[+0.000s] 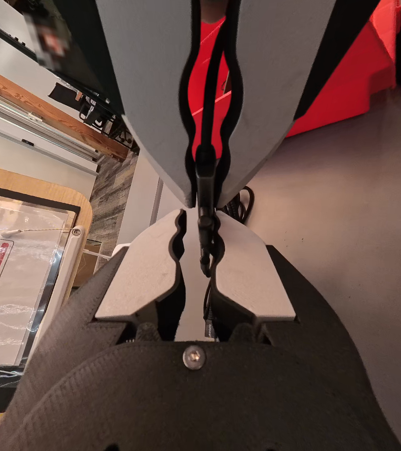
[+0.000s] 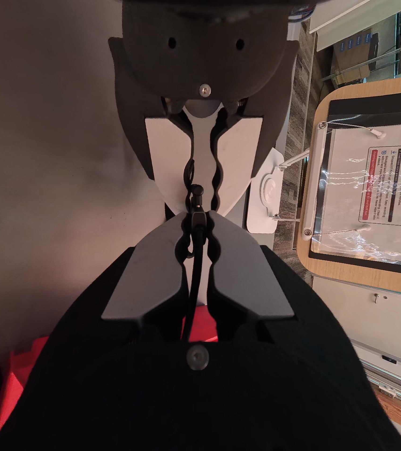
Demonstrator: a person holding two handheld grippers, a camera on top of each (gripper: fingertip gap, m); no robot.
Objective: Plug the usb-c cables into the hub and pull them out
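Left gripper (image 1: 198, 217): fingers spread, black cable (image 1: 205, 244) lying against one inner edge, not pinched. Right gripper (image 2: 198, 214): tips pressed onto black plug (image 2: 198, 219), cord trailing back between fingers. Grippers meet tip to tip above grey table (image 1: 340, 219). Hub not discernible.

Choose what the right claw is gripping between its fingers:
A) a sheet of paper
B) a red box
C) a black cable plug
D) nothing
C: in the right wrist view the right claw is closed on the black cable plug, whose cord runs back between the fingers.
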